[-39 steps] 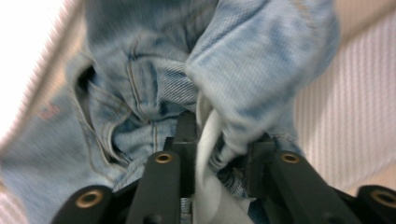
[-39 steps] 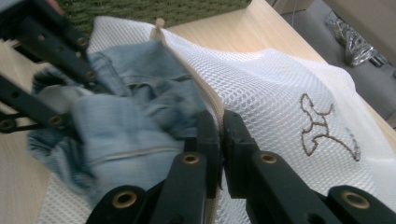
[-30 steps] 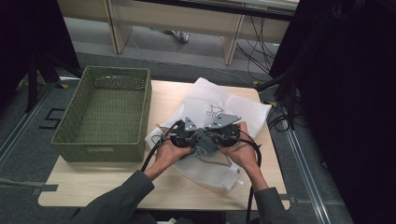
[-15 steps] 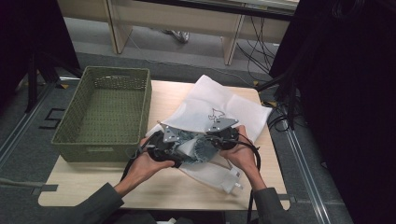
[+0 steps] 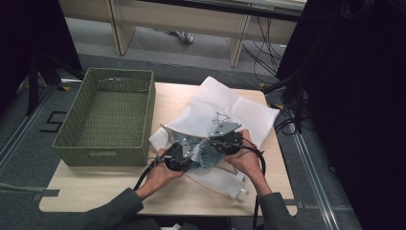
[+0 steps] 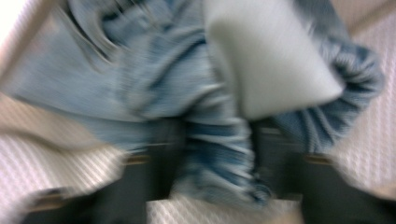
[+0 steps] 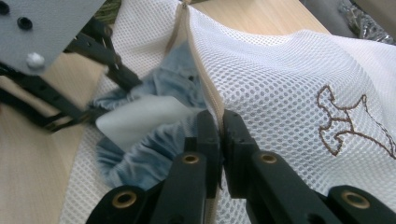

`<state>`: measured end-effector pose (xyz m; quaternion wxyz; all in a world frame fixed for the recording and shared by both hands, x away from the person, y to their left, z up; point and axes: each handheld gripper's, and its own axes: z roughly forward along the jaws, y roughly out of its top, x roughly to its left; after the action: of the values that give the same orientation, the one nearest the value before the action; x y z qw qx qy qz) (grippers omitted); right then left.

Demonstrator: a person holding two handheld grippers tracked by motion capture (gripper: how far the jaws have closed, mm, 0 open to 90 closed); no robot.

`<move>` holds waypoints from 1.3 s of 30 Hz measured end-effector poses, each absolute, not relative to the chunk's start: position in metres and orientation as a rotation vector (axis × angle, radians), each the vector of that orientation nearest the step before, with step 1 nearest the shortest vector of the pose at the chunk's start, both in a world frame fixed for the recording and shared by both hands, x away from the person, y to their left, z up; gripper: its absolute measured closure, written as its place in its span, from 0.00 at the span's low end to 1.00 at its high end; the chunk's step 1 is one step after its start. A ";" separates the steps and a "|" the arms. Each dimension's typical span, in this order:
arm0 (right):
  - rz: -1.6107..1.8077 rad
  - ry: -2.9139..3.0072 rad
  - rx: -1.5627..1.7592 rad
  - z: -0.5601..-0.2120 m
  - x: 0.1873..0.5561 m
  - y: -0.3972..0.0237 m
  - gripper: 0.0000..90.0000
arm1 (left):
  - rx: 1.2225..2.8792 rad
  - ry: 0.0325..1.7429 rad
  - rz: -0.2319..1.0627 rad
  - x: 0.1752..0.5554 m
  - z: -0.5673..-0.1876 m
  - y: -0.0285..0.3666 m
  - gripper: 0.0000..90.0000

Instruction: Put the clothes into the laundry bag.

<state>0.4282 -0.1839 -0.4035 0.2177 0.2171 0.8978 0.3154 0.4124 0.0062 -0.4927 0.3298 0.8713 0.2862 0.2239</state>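
The blue cloth (image 7: 149, 140) is seen half inside the white mesh bag (image 7: 289, 84), bunched at the bag's open mouth, with a pale label (image 7: 135, 119) lying on top of it. The cloth lies just beside the zip edge (image 7: 205, 88), on the side away from the embroidered figure (image 7: 348, 119); the zip edge runs away from the right gripper (image 7: 220, 123), so the mouth's long axis is taken to follow that line. The right gripper is pressed together on the zip edge and the mouth is held up by it. The left gripper (image 5: 178, 154) is the nearer one to the cloth: in the left gripper view a fold of cloth (image 6: 219, 154) is seen between its dark jaws, which have just been closing, though blur leaves it unclear whether the pads press on it. The coming move is judged to be a push of the cloth deeper into the bag, along the zip edge and away from the mouth. The bag lies on the table (image 5: 105, 189), and the green basket (image 5: 72, 139) stands just beside the bag on the left gripper's side. The push is judged unobstructed except by the mesh itself.
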 end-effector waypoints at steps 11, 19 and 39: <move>0.918 2.467 0.592 -0.392 0.424 -0.183 0.97 | 2.143 0.783 0.661 0.459 -0.475 0.001 0.87; 0.887 2.482 0.628 -0.403 0.429 -0.192 0.97 | 2.088 0.844 0.484 0.453 -0.490 0.012 0.57; 0.896 2.519 0.562 -0.400 0.397 -0.201 0.97 | 2.267 0.721 0.475 0.404 -0.504 0.017 0.19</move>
<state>0.3975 -0.2008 -0.4002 0.2031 0.2015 0.9028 0.3212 0.4038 0.0169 -0.5045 0.3500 0.8754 0.2785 0.1834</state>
